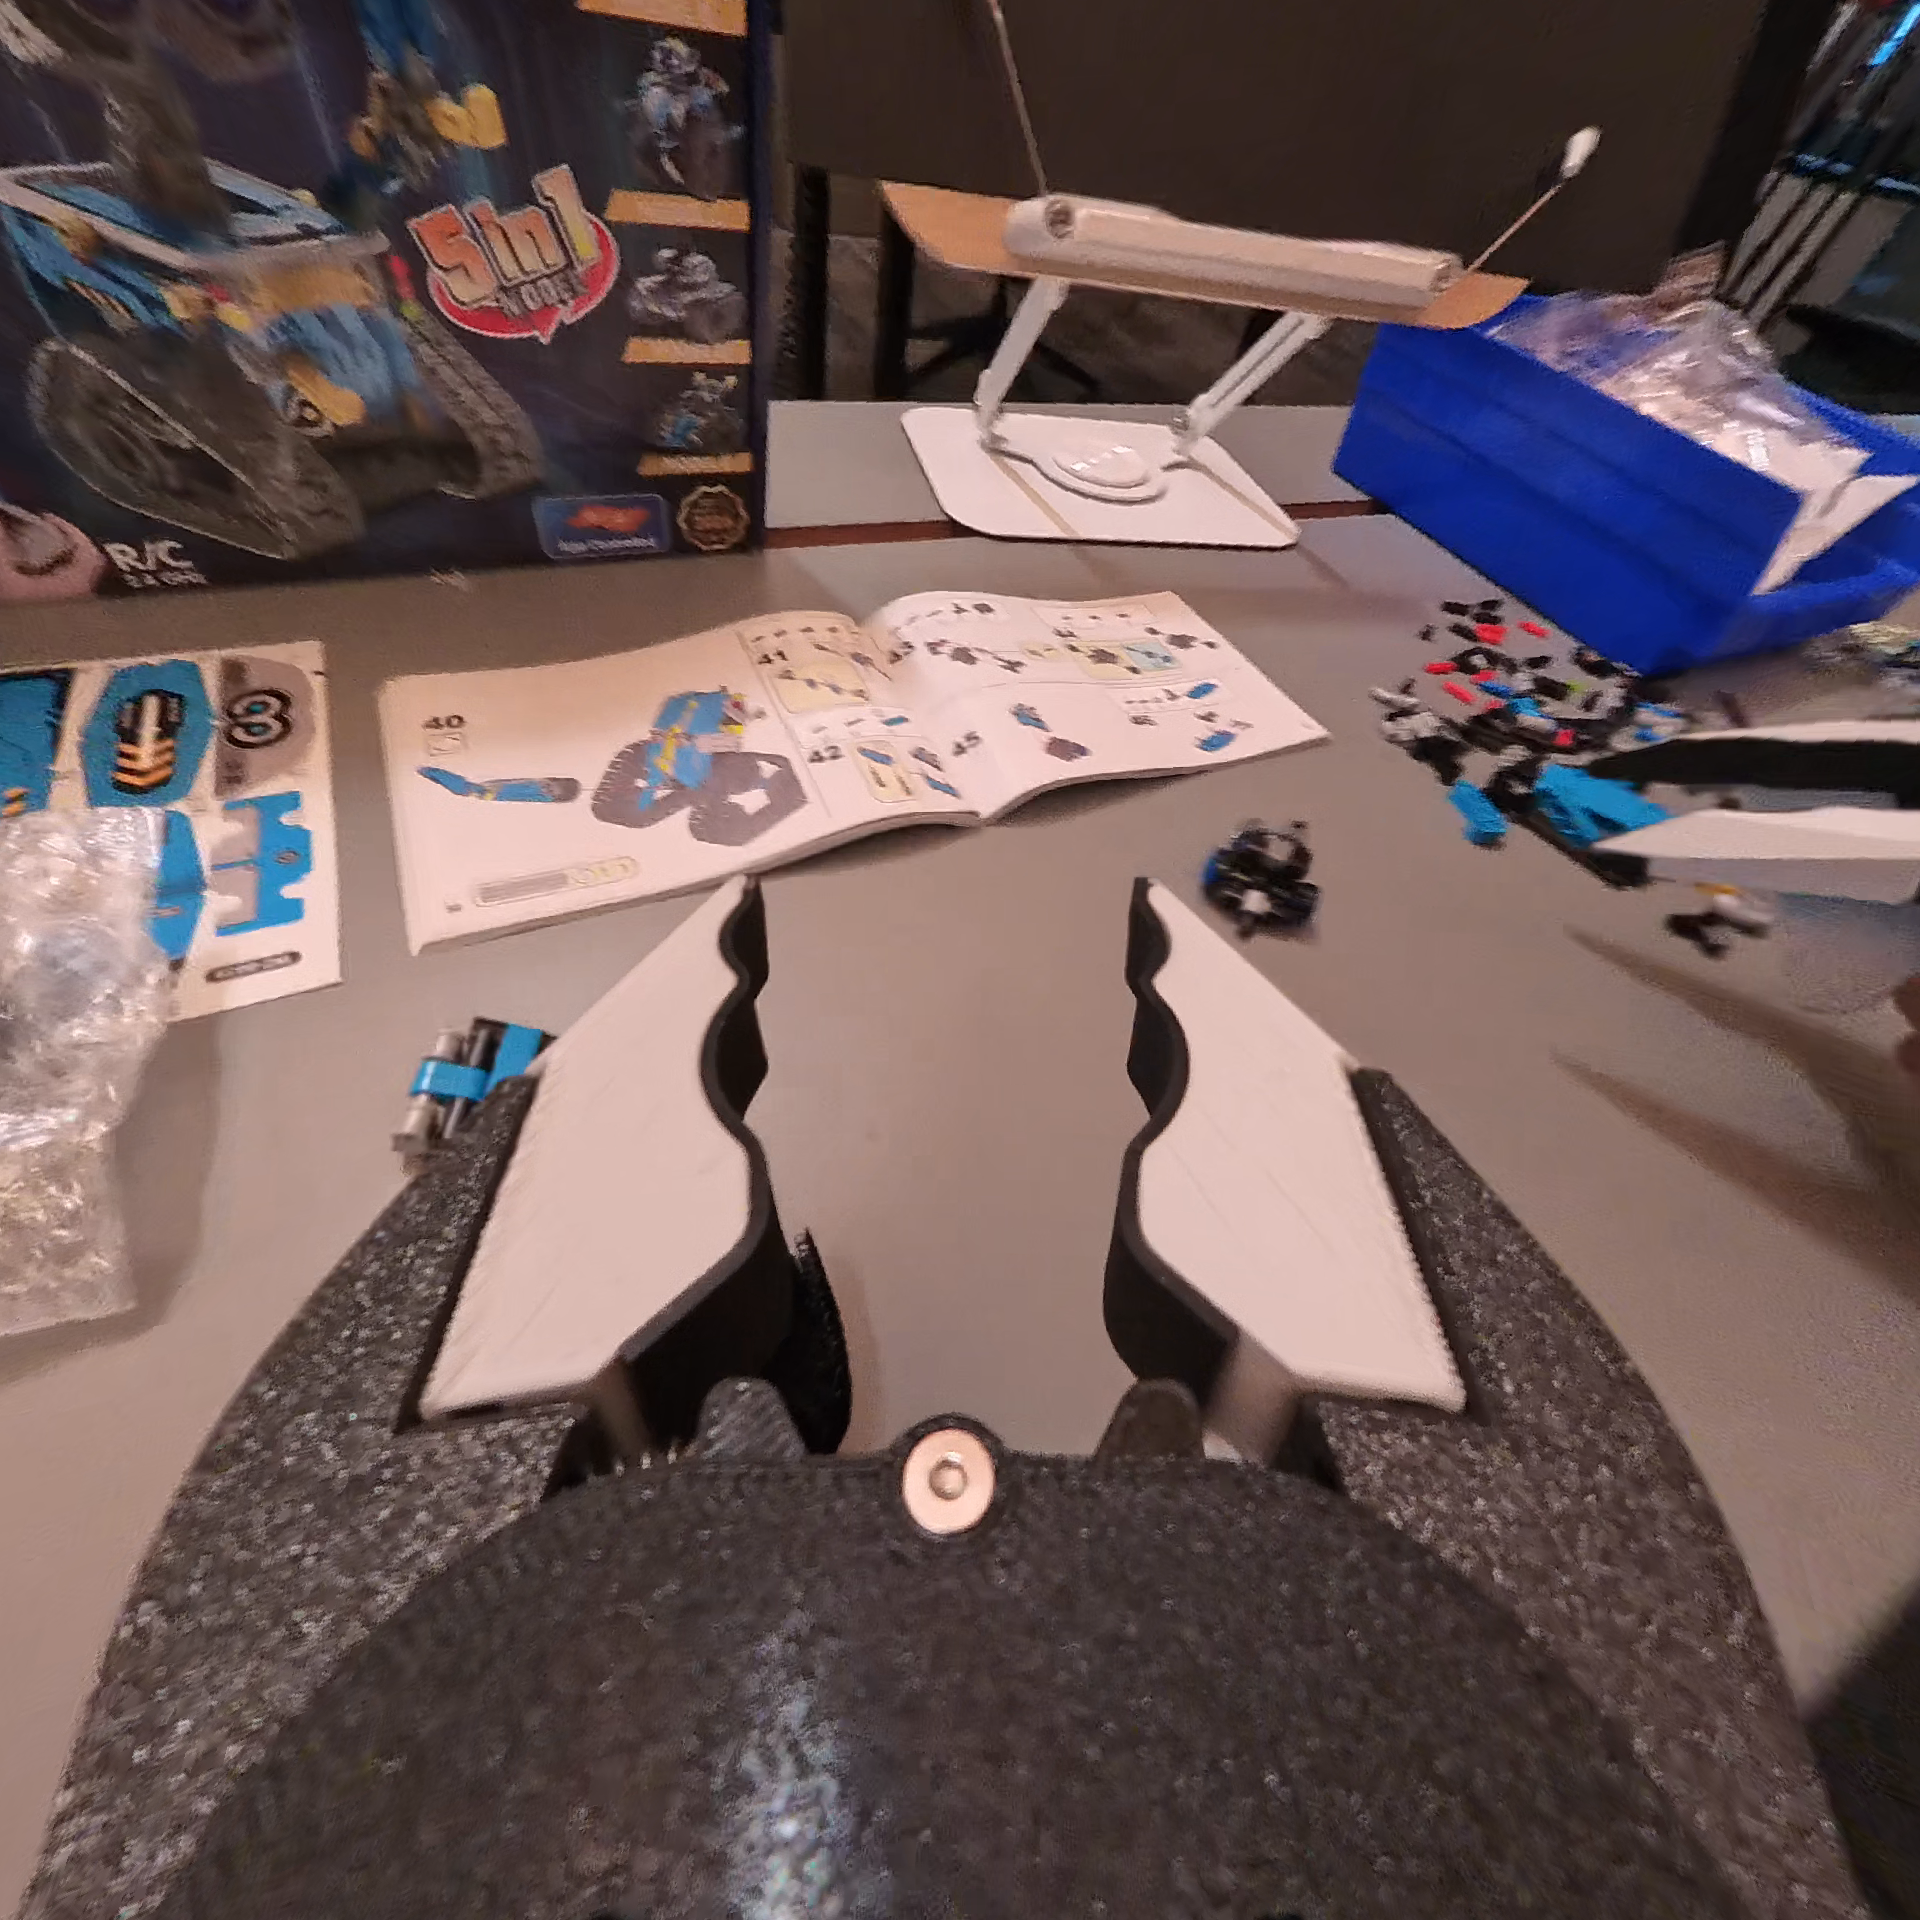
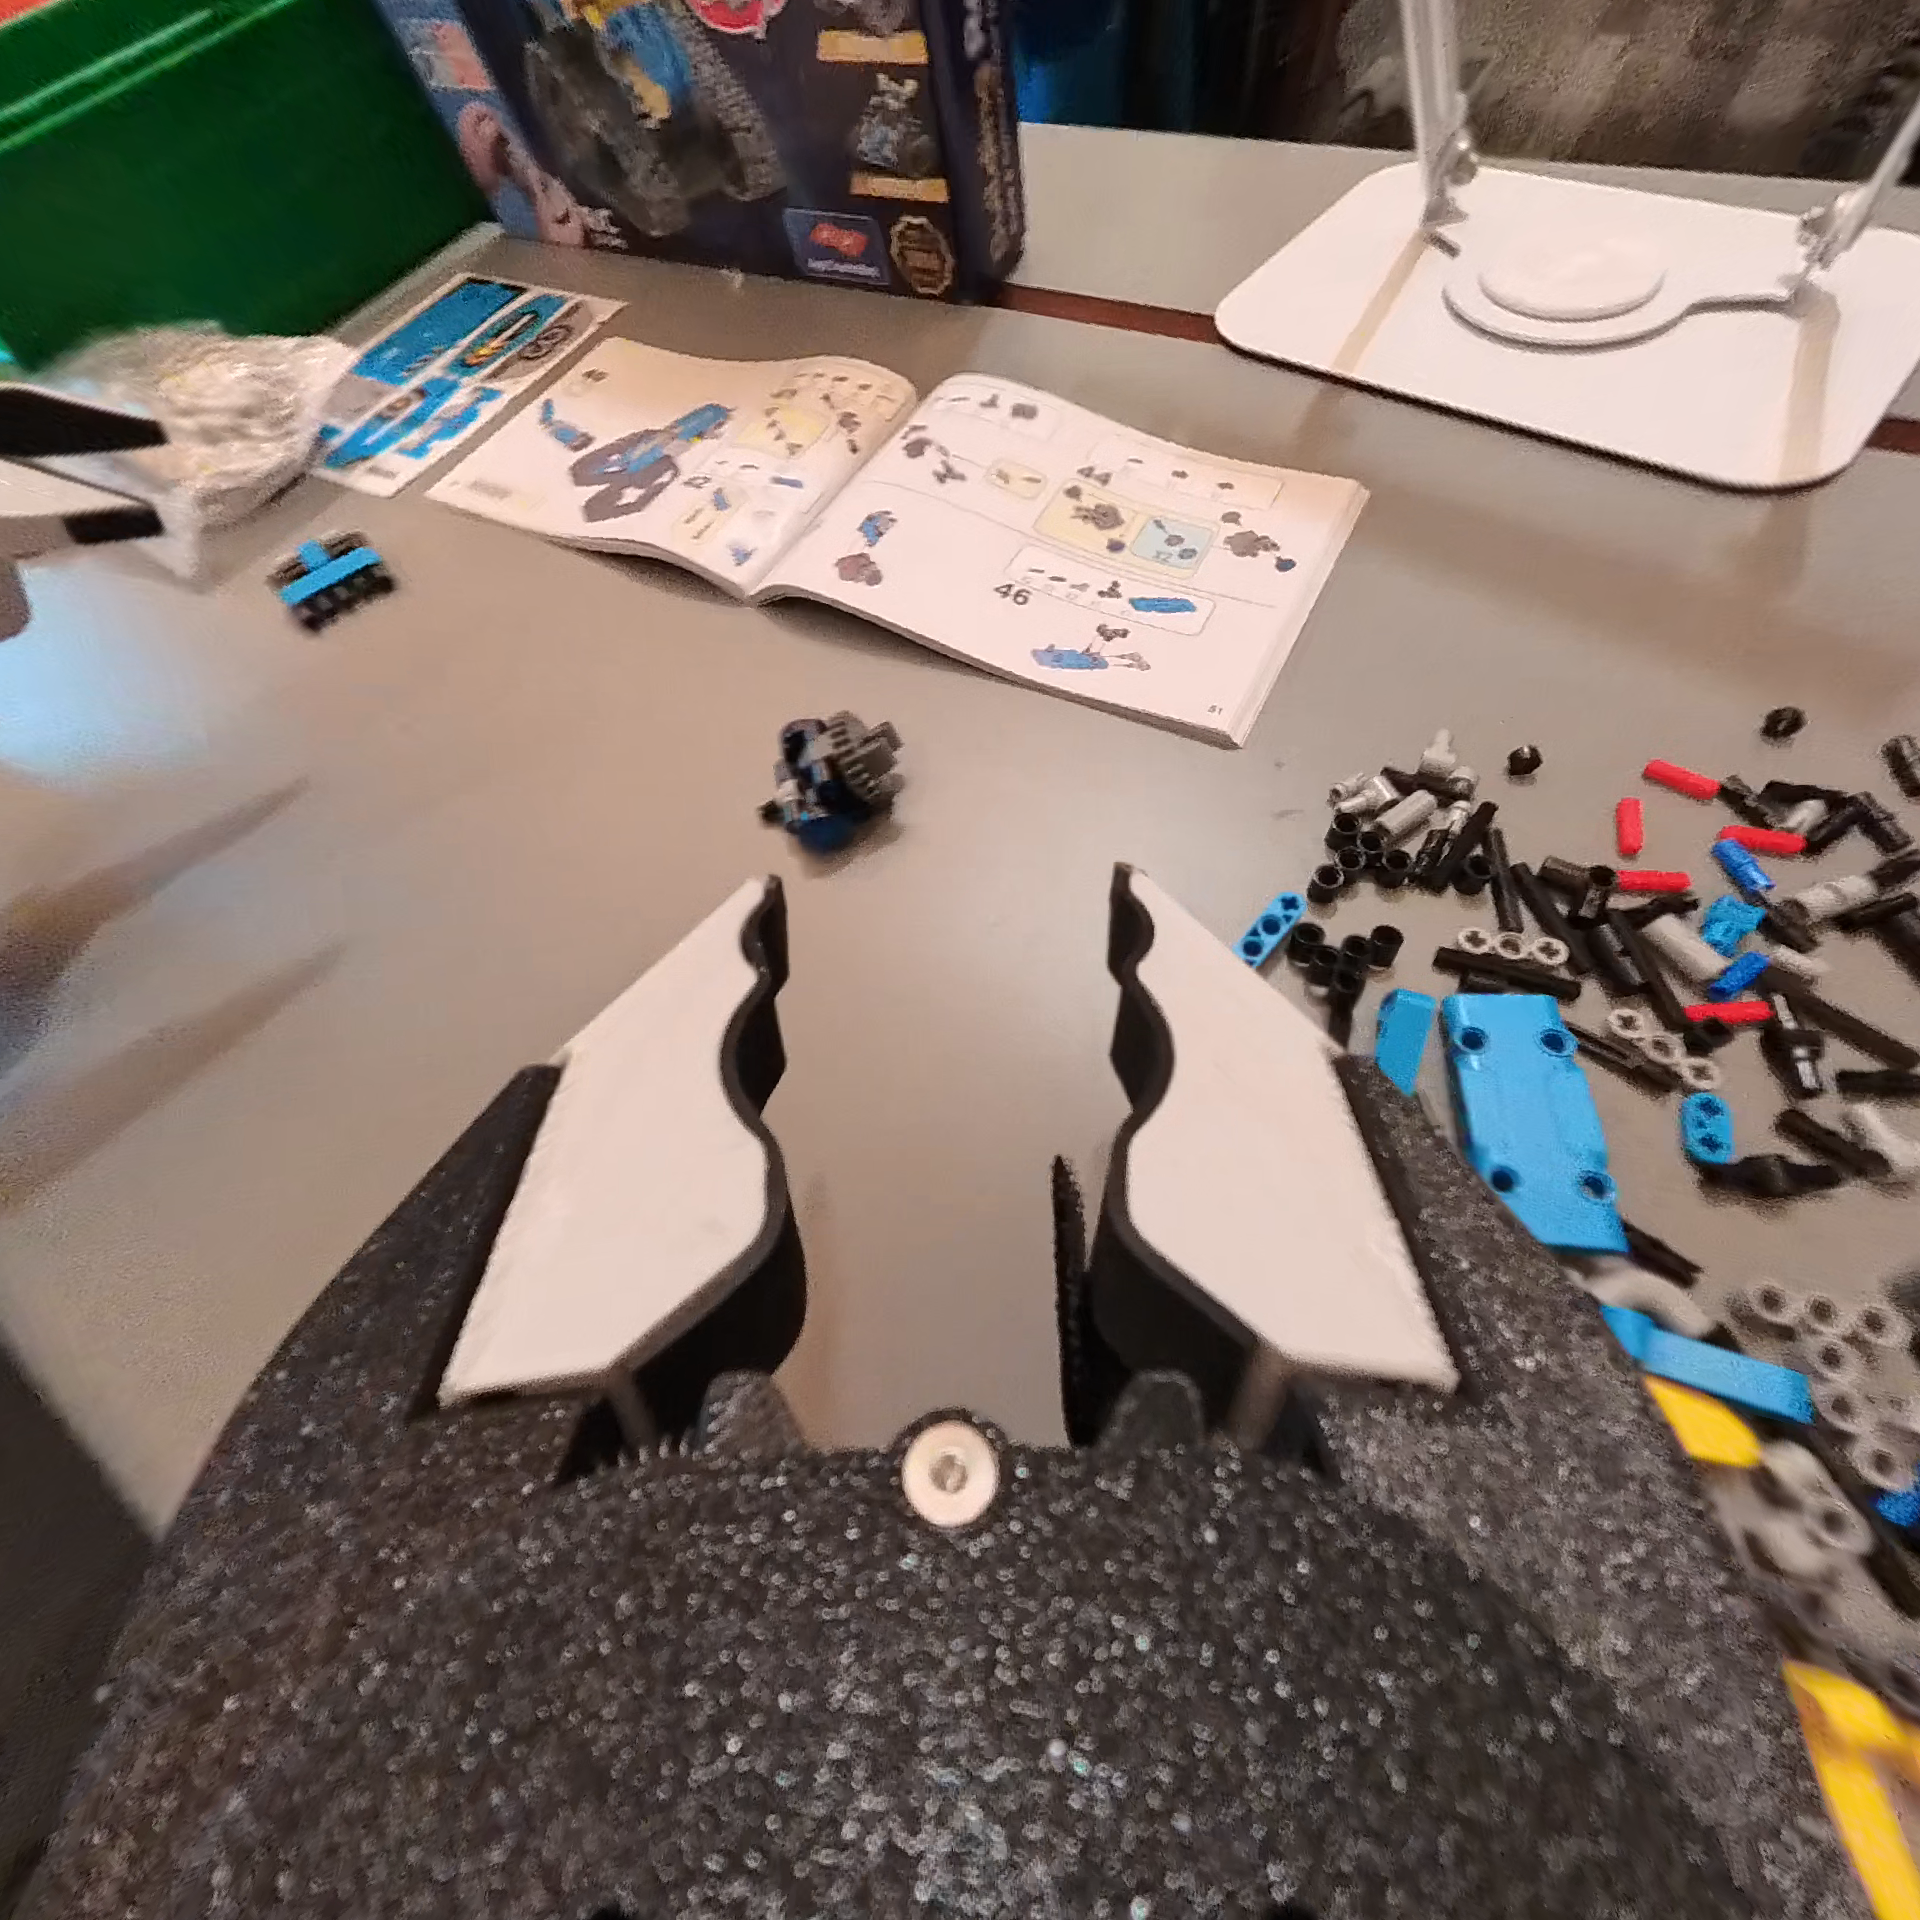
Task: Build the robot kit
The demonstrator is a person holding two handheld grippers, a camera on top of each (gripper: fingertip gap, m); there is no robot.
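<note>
Both grippers hover empty, fingers spread. The small black-and-blue gear assembly [image 2: 831,781] sits mid-table, just ahead of the right gripper [image 2: 945,883] and slightly to its left; the left gripper [image 1: 943,894] is farther off.

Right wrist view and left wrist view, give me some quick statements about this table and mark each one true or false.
1. Both the left gripper and the right gripper are open and empty. True.
2. The white paper instruction booklet lies closed. False: it lies open.
3. The small dark gear assembly with blue parts lies just ahead of the right gripper. True.
4. The loose pile of black, red and blue plastic pieces sits inside the blue plastic bin. False: it lies on the grey table.
</note>
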